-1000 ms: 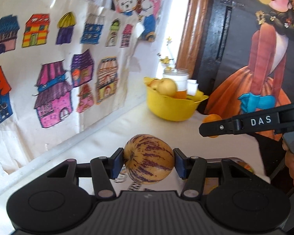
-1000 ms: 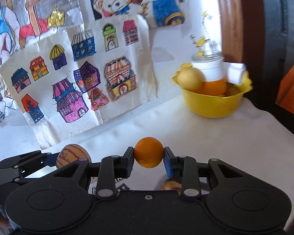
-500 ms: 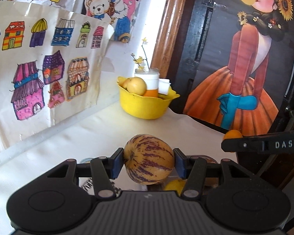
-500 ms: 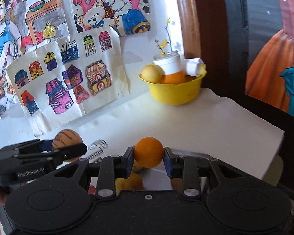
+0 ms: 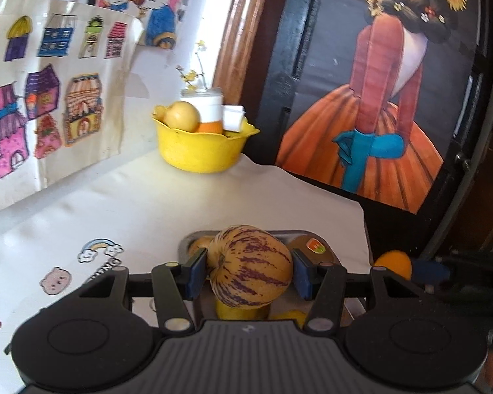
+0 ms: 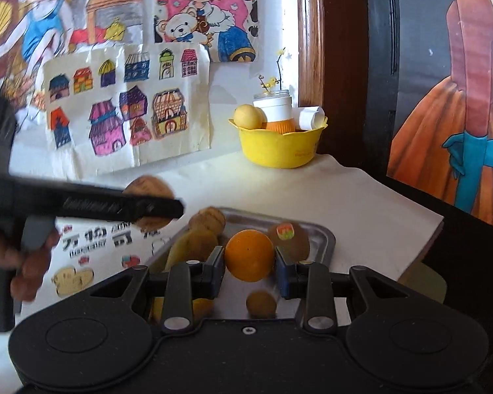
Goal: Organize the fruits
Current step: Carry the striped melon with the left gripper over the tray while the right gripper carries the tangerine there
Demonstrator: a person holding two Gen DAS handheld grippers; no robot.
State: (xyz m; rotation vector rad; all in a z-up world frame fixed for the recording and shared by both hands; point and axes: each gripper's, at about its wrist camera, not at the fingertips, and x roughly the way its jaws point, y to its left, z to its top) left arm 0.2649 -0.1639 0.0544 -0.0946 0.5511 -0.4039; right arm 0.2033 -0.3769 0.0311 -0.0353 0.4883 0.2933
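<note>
My left gripper is shut on a cream melon with purple stripes, held above the near end of a metal tray. My right gripper is shut on an orange, which hangs over the same metal tray. Several brown and yellow fruits lie in the tray, one with a sticker. In the right wrist view the left gripper crosses from the left with its melon partly hidden. In the left wrist view the orange shows at the right edge.
A yellow bowl with a pale round fruit, a white jar and a paper roll stands at the back of the white table. Drawings hang on the wall to the left. The table's right edge drops off beside the tray.
Both grippers have moved to the right and a little down with their fruits, from open tabletop to above the metal tray. The yellow bowl has drifted left in both views.
</note>
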